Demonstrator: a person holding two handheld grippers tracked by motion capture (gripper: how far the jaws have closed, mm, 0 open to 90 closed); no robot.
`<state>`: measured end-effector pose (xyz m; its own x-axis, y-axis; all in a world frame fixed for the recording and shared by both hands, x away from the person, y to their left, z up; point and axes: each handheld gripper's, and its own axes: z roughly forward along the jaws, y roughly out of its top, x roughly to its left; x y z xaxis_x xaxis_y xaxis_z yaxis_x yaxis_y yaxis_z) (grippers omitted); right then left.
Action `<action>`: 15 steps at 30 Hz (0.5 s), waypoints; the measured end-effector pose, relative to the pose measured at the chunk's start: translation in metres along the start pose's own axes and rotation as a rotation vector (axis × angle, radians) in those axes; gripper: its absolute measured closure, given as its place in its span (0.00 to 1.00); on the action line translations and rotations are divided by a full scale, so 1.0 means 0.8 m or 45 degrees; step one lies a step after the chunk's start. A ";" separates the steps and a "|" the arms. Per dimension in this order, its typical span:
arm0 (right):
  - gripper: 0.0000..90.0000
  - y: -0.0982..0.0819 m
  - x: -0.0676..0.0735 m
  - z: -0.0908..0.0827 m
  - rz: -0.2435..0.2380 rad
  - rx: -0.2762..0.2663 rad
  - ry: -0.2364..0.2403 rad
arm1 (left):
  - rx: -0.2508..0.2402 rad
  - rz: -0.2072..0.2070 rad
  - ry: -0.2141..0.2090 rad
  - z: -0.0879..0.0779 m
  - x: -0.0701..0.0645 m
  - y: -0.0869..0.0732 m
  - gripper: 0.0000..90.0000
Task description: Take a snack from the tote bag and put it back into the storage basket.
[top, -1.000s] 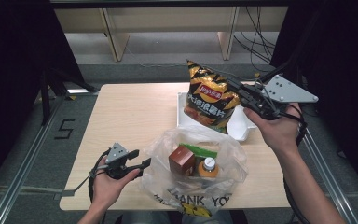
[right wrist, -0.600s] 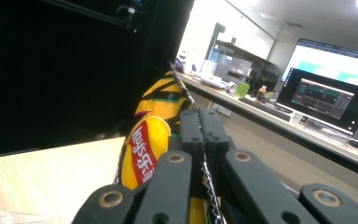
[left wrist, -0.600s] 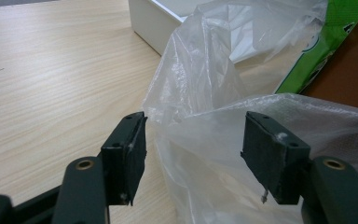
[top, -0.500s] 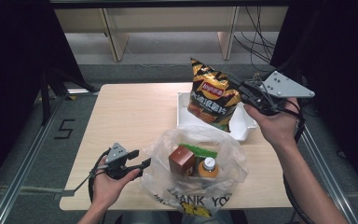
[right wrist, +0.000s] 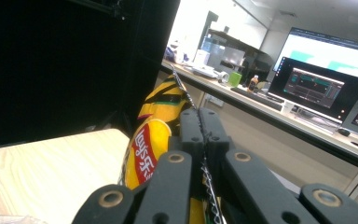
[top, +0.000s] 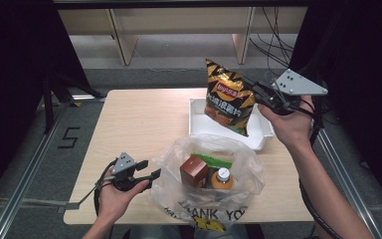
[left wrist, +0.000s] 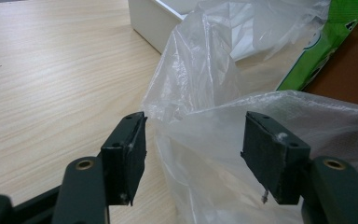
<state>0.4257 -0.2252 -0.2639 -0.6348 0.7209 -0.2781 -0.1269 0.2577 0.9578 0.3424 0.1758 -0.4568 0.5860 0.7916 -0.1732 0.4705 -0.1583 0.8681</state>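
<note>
While right gripper (top: 258, 94) fingers pinch chip bag (top: 226, 97) above white tray (top: 199, 122), plastic bag (top: 179, 154) holds bottle (top: 222, 177), brown box (top: 194, 171); left gripper (top: 151, 172) fingers spread.

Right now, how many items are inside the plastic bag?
3 visible: a brown box at left, an orange-drink bottle at right, a green packet behind them. More may be hidden beneath.

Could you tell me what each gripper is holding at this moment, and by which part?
The right gripper pinches the orange-and-black foil crisp bag by its crimped side edge. The left gripper holds nothing; its open fingers straddle the clear plastic bag's rim.
</note>
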 end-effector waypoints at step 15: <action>1.00 -0.006 -0.014 0.022 0.029 0.032 -0.023 | 0.004 0.010 0.006 -0.001 0.001 -0.001 0.43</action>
<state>0.4465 -0.2231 -0.2668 -0.6232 0.7384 -0.2576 -0.0929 0.2572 0.9619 0.3420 0.1772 -0.4570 0.5868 0.7929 -0.1644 0.4677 -0.1661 0.8681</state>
